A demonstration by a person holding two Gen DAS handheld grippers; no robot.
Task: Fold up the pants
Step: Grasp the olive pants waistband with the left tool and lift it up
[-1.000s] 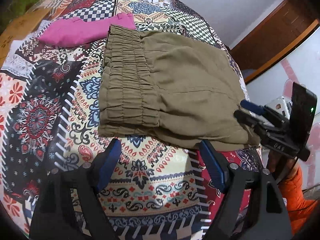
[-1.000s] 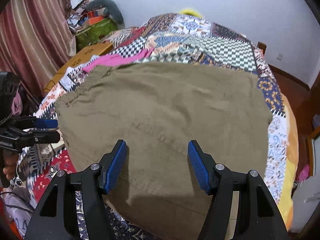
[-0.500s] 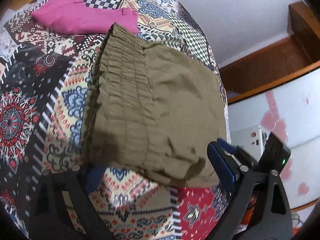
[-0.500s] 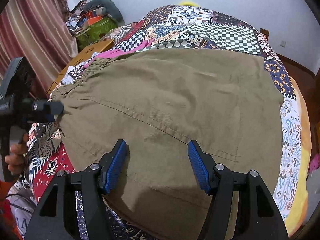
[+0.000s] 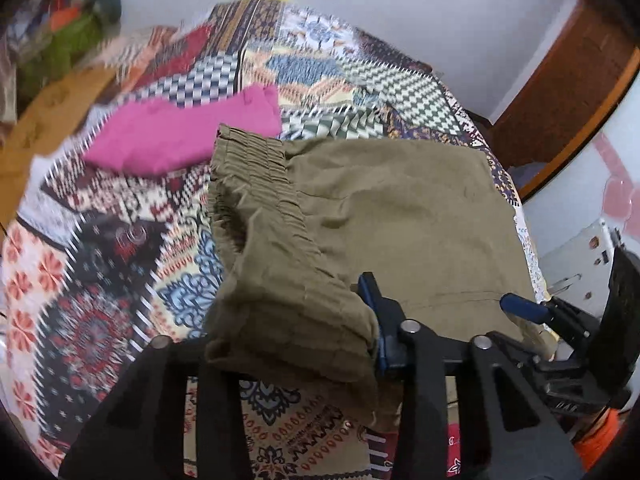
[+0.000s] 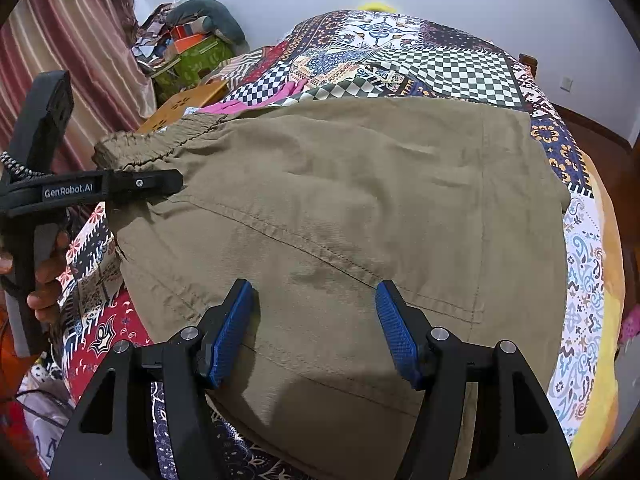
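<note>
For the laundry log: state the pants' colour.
Plain olive-khaki pants; the right wrist view shows it best.

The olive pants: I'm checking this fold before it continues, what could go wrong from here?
1. The left hand-held gripper is closing on a thick bunch of the olive pants at the elastic waistband; layers may slip out or fold unevenly.
2. The right hand-held gripper is open above the cloth, holding nothing, so that side could drag.
3. The pink garment lies beside the waistband and might get caught.
</note>
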